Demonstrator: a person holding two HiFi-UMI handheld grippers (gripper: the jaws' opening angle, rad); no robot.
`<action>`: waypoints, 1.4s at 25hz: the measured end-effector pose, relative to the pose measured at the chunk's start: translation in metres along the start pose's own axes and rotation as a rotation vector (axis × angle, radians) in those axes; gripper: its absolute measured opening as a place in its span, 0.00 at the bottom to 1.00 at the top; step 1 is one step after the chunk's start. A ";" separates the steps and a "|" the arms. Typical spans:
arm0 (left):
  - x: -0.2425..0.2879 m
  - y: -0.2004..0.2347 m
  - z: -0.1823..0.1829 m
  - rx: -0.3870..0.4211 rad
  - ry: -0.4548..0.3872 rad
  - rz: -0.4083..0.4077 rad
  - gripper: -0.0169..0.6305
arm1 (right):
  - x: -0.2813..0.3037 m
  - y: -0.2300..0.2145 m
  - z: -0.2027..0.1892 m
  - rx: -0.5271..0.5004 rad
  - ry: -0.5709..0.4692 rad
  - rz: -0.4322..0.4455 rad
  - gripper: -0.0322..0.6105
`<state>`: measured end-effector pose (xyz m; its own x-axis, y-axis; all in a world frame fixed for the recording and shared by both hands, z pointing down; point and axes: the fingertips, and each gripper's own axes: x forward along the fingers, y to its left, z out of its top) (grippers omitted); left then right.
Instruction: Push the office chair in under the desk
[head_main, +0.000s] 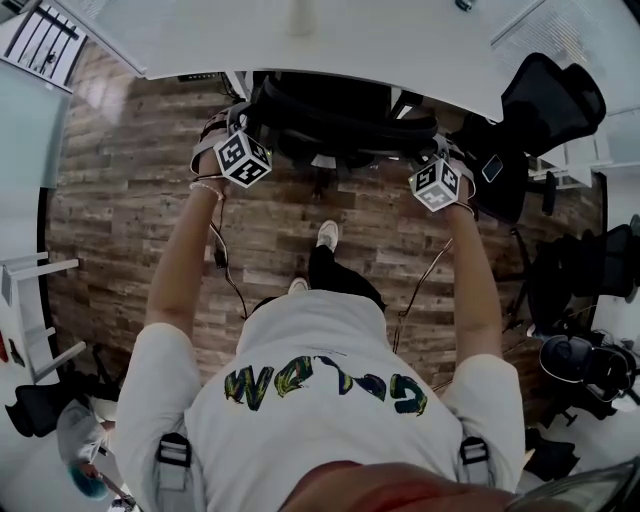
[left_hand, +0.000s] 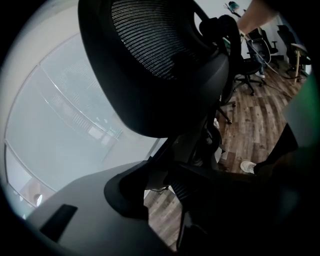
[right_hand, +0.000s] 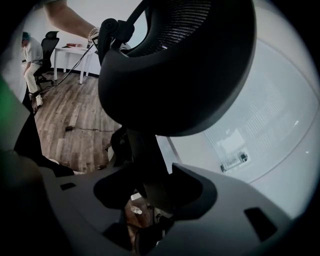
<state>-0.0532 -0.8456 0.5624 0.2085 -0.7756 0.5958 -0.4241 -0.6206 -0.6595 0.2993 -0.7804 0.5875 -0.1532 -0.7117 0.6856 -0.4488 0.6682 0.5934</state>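
Gripping black office chair (head_main: 330, 112), mesh back, left gripper (left_hand: 165, 180) and right gripper (right_hand: 150, 176) both clamped on its frame

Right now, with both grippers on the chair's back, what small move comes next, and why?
Probably a short push forward: the office chair stands with its backrest short of the desk edge, and left gripper and right gripper both clamp it.
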 end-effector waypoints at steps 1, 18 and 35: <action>0.006 0.004 0.002 -0.003 0.005 -0.002 0.22 | 0.006 -0.006 0.000 -0.001 0.001 0.002 0.39; 0.074 0.050 0.027 -0.037 0.039 0.017 0.22 | 0.068 -0.078 0.006 -0.035 -0.032 0.008 0.39; 0.104 0.068 0.042 -0.016 0.001 0.003 0.22 | 0.100 -0.115 0.004 -0.039 -0.002 0.001 0.40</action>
<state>-0.0239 -0.9730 0.5602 0.2067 -0.7774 0.5941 -0.4384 -0.6164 -0.6541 0.3325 -0.9296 0.5865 -0.1549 -0.7115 0.6854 -0.4143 0.6766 0.6087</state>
